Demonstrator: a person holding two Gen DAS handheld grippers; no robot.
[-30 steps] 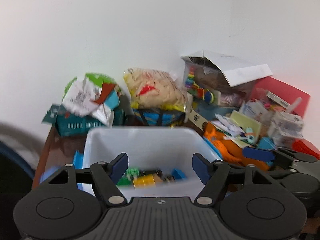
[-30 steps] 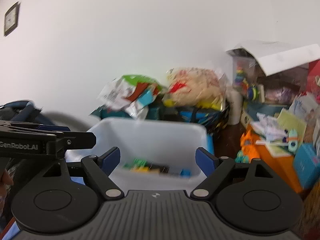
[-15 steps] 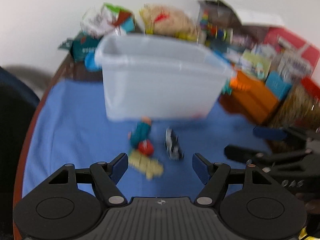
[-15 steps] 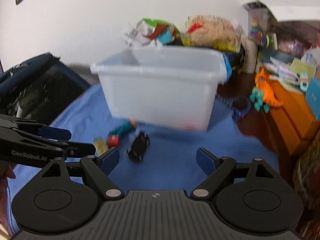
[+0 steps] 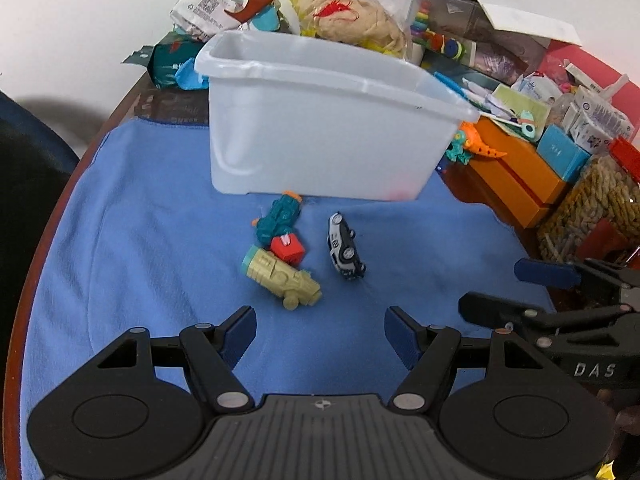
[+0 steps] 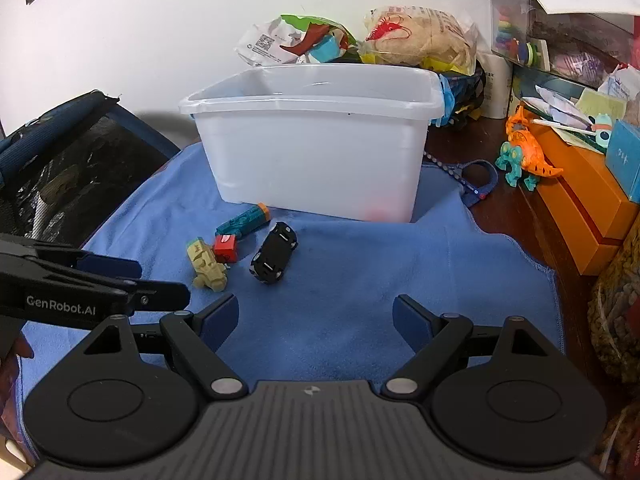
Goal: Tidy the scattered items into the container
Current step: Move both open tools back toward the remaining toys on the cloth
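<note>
Both grippers, left (image 5: 320, 334) and right (image 6: 316, 320), hover wide apart and empty over the blue cloth (image 5: 160, 240). Four toys sit just in front of the white bin (image 5: 320, 128): teal toy (image 5: 280, 216), red cube (image 5: 287, 249), yellow toy (image 5: 282, 276), toy car (image 5: 344, 246). The bin's frosted wall hides its contents, just a reddish blur.

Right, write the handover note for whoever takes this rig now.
Left gripper: open, empty, low over the blue cloth.
Right gripper: open, empty, alongside.
White bin stands at the cloth's far end; contents not visible from here.
Left to bin, all on the cloth in front of it: teal toy, red cube, yellow toy, toy car. None is gripped.
</note>
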